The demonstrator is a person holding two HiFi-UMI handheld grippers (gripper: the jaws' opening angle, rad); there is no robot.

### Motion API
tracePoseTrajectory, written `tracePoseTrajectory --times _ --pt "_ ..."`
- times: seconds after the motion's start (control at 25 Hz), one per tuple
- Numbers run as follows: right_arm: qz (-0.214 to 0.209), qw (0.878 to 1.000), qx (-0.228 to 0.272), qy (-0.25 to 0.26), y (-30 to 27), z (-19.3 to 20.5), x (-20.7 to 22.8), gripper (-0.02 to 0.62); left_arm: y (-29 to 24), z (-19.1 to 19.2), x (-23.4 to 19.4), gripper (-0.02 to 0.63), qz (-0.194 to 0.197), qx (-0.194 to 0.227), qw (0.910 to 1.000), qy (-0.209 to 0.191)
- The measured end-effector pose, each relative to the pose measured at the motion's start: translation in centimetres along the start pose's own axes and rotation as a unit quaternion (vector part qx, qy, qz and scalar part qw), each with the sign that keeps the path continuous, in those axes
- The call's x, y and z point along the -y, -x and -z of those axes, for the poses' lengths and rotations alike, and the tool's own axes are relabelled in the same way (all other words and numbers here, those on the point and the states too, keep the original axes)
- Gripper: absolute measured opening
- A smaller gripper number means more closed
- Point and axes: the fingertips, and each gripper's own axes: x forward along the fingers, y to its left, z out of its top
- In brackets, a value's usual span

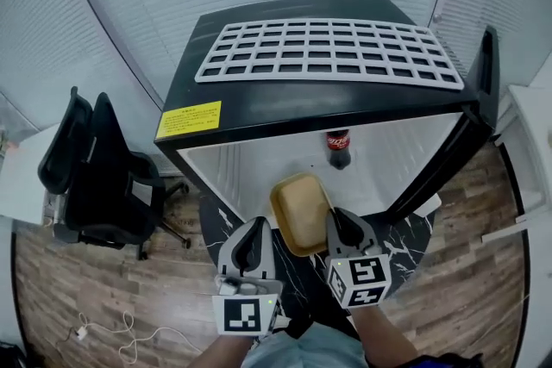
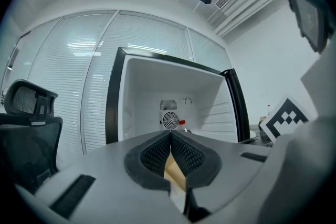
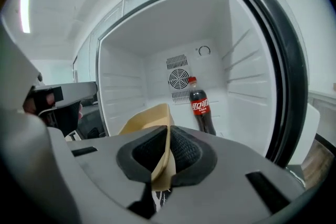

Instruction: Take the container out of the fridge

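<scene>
The tan container hangs in the air between the two tools, just in front of the open fridge, and by the look of it at or just past the mouth of the compartment. The left tool is pressed together on the container's left rim, and its own view shows the thin tan edge nipped between the ribbed pads. The right tool pinches the opposite rim in the same way, pads tight on the wall. Nothing supports the container from below.

The step in hand is drawing it clear, and it likely goes best with both tools travelling together. The wall looks thin, so any difference in height or pace between the two pinches would probably twist or buckle it. Holding the rim level matters too; whether anything lies inside cannot be told from here.

Beyond the tools, deep in the fridge, stands a cola bottle, well apart from the container and no hindrance. The nearer concern is the open door to the right of the right tool, so the pull should come straight back toward the person rather than swing rightward. An office chair stands far to the left of the left tool.
</scene>
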Motion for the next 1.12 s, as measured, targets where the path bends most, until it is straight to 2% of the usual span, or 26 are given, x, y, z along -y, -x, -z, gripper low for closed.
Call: tracePoseTrajectory --times 0.24,0.44,0.68,0.88,1.0,1.12 --pt "0.002 0.999 0.051 0.017 4.5 -3.6 -1.5 0.034 2.1 -2.7 0.9 0.015 0.006 0.018 0.9998 -0.009" --pt "-0.003 0.995 0.091 0.031 7.7 -6.3 -2.3 0.034 3.7 -6.8 1.6 0.015 0.014 0.054 0.9984 -0.009" --pt "-0.002 0.989 0.137 0.054 11.6 -9.9 -3.5 0.034 5.3 -11.3 2.5 0.015 0.017 0.091 0.9954 -0.028" --pt "-0.002 0.984 0.167 0.065 14.0 -11.8 -4.4 0.034 6.4 -13.2 2.7 0.015 0.014 0.102 0.9945 -0.020" --pt "0.002 0.981 0.178 0.071 14.9 -12.3 -4.5 0.034 6.9 -14.5 3.0 0.015 0.021 0.125 0.9916 -0.027" --pt "0.004 0.980 0.182 0.078 15.3 -12.4 -4.7 0.032 7.2 -14.5 3.2 0.015 0.022 0.126 0.9913 -0.032"
